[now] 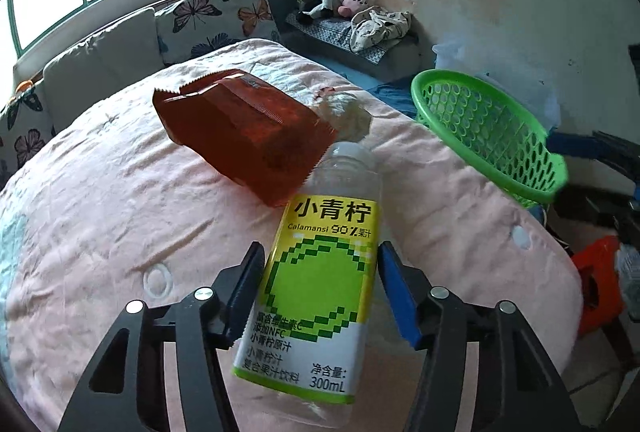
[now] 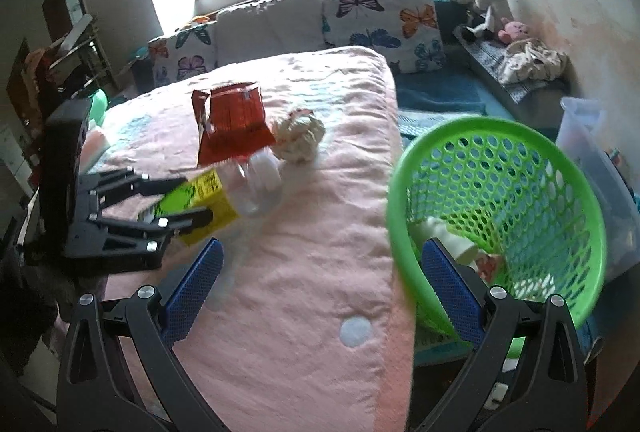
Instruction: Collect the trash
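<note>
1. My left gripper (image 1: 320,296) has its fingers on either side of the labelled middle of a clear bottle with a yellow-green label (image 1: 320,288). The left pad lies against the label; a thin gap seems to show at the right pad, so I cannot tell whether the grip is firm.
2. The bottle lies on the pink blanket (image 1: 100,212), near its closest edge, with its white cap end pointing away from me.
3. My right gripper (image 2: 320,284) hangs with its fingers spread wide and nothing between them, above the blanket's right edge.
4. Just beyond my right finger, past the blanket's right edge, stands a green mesh basket (image 2: 560,168), tilted towards me. A small pale bottle and some scraps already lie in its bottom.
5. Further along the blanket, near its middle, a red snack bag (image 1: 240,128) lies open, its near corner touching or overlapping the bottle's cap end.
6. Just beside the bag, towards the right edge, sits a crumpled white paper ball (image 2: 300,136).
7. At the far edge, butterfly pillows (image 2: 384,16) lean below the window, and stuffed toys (image 2: 486,8) sit in the far right corner.
</note>
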Demonstrator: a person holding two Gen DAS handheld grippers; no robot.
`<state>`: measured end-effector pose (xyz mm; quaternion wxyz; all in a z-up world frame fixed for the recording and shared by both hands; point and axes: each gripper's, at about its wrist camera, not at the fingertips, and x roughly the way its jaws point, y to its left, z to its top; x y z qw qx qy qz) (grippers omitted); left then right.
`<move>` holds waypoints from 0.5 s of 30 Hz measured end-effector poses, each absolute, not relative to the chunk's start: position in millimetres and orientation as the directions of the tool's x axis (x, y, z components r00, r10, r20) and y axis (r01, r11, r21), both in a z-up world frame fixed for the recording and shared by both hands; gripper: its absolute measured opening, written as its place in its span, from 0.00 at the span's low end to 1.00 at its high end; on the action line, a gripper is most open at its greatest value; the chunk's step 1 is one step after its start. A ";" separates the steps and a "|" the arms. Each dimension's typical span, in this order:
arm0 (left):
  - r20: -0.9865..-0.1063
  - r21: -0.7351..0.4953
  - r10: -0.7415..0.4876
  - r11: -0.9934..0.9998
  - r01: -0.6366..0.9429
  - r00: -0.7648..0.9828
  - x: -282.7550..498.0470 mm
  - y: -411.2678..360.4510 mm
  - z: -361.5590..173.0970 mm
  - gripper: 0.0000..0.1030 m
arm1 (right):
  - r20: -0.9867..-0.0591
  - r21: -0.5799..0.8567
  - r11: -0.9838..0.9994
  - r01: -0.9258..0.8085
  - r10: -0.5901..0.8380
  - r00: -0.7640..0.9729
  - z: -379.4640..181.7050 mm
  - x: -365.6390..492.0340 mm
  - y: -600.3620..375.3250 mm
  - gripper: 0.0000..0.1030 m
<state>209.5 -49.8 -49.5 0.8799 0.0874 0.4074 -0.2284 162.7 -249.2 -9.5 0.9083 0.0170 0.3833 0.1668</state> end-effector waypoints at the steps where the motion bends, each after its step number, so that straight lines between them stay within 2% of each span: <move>1: -0.757 -0.035 -0.332 0.880 0.473 0.563 205.2 -47.5 -47.8 0.53 | -0.688 0.160 0.941 -0.298 0.323 0.650 -7.2 164.7 -247.3 0.96; 11: -0.751 -0.039 -0.330 0.887 0.460 0.572 169.9 -22.3 -33.2 0.52 | -0.683 0.169 0.918 -0.358 0.371 0.630 -0.9 179.9 -222.5 0.95; 15: -0.741 -0.053 -0.328 0.898 0.436 0.586 157.5 -5.6 -25.0 0.51 | -0.687 0.179 0.905 -0.385 0.395 0.610 -0.3 190.7 -208.6 0.92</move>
